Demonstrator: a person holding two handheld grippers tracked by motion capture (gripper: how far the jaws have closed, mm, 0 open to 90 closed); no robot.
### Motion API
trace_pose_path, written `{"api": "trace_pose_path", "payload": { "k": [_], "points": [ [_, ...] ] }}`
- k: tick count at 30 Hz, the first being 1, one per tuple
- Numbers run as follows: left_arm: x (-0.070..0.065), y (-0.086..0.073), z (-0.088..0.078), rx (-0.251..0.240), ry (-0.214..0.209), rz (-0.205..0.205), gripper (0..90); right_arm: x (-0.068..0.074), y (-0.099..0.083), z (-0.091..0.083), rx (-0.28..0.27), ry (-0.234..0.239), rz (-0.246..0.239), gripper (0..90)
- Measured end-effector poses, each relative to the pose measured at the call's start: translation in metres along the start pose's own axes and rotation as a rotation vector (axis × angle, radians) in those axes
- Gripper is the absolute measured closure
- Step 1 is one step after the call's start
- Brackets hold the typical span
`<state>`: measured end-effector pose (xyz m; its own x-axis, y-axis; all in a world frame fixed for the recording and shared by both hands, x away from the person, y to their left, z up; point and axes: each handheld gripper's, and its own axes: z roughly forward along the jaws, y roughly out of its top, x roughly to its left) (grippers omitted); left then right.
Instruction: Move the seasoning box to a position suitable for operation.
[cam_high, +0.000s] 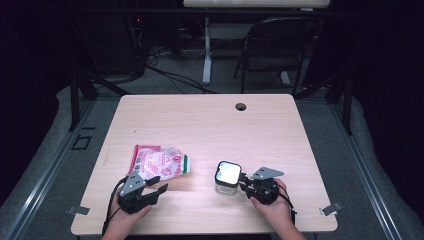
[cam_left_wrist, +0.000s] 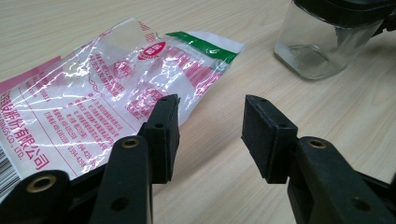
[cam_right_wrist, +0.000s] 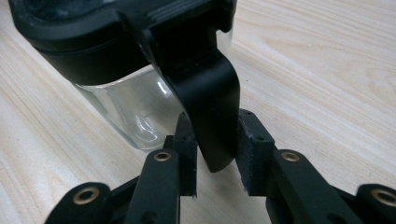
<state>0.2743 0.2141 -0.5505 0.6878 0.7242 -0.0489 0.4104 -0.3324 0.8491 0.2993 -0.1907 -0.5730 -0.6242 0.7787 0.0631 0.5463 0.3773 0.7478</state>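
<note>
Clear glass forms the body of the jar (cam_high: 227, 179), which stands upright on the table (cam_high: 210, 125) at lower centre of the high view, capped by a black lid with a hinged clasp (cam_right_wrist: 205, 107). In the right gripper view that clasp hangs down from the lid at upper left and sits between the two pads (cam_right_wrist: 252, 149); the jaws are narrowed around it, close on either side, and they appear to touch it, though I cannot tell whether they press firmly. Judgement: the right gripper (cam_high: 248, 182) has been brought in level from the jar's right side so that it can work the clasp, likely to release the lid.

A pink-and-white printed plastic packet (cam_high: 159, 162) with a green edge lies flat at lower left of the high view, just above the left gripper (cam_high: 156, 185). In the left gripper view the jaws stand about half open with bare wood between them; the left-hand pad (cam_left_wrist: 163, 135) overlaps the packet's near edge in the picture, but contact cannot be confirmed. Nothing is gripped. Judgement: this hand is poised to take up the packet.
</note>
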Motion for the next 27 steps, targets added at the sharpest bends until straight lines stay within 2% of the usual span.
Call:
{"api": "trace_pose_path", "payload": {
  "k": [4, 5, 11, 17, 27],
  "points": [
    [0.000, 0.000, -0.001, 0.004, -0.002, 0.000, 57.6, 0.002, 0.001, 0.001, 0.006, 0.000, -0.022, 72.8],
    [0.000, 0.000, 0.000, 0.008, -0.003, 0.003, 57.7, 0.003, 0.002, 0.000, 0.017, 0.011, -0.049, 73.0],
    [-0.001, -0.001, 0.001, 0.005, 0.000, 0.001, 57.7, 0.009, 0.003, 0.001, 0.025, 0.014, -0.101, 73.9],
    [-0.001, -0.001, 0.001, 0.005, 0.008, 0.001, 57.4, 0.012, 0.003, 0.001, 0.026, 0.025, -0.125, 74.1],
    [-0.001, -0.001, 0.002, 0.009, 0.014, 0.006, 56.9, 0.018, 0.003, 0.002, 0.014, 0.069, -0.157, 74.1]
  ]
}}
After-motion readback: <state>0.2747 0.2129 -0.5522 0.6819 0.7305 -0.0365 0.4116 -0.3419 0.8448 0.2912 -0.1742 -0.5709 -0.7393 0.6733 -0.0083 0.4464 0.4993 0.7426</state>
